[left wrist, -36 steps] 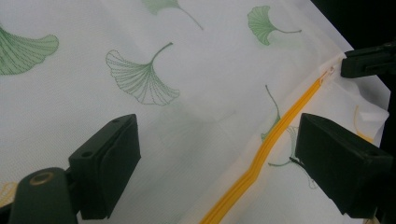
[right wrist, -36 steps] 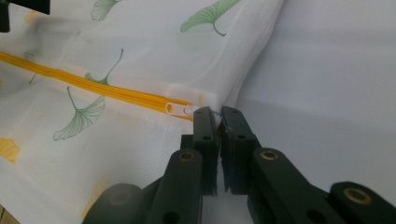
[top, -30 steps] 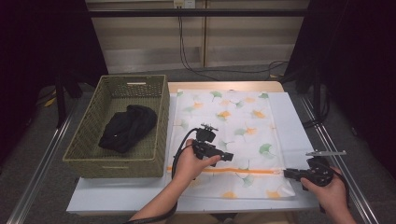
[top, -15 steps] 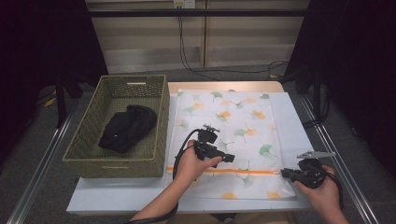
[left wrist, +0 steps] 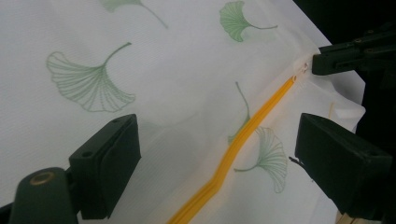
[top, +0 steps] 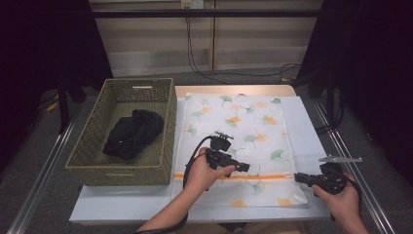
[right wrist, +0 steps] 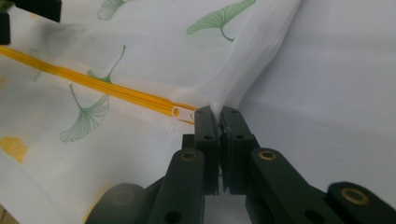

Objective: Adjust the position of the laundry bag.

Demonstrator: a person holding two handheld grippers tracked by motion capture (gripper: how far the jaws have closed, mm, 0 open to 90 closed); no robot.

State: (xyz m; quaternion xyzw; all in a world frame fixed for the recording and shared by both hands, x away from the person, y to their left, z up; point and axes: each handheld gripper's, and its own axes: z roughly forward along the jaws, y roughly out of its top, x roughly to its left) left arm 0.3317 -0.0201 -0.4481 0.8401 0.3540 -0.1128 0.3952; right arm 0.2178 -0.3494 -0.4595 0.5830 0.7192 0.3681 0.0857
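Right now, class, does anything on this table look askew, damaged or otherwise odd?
Only slightly. The yellow zipper kinks partway along the mesh laundry bag, and the fabric bunches where the right tongs pinch its edge. The black garment lies crumpled in the basket. Nothing is spilled or damaged.

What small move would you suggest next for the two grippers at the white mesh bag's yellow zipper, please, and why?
Probably close the left gripper on the yellow zipper. Its fingers stand open astride it, while the right gripper is shut on the white leaf-printed mesh bag at the zipper's end, bracing it so the zipper can be worked.
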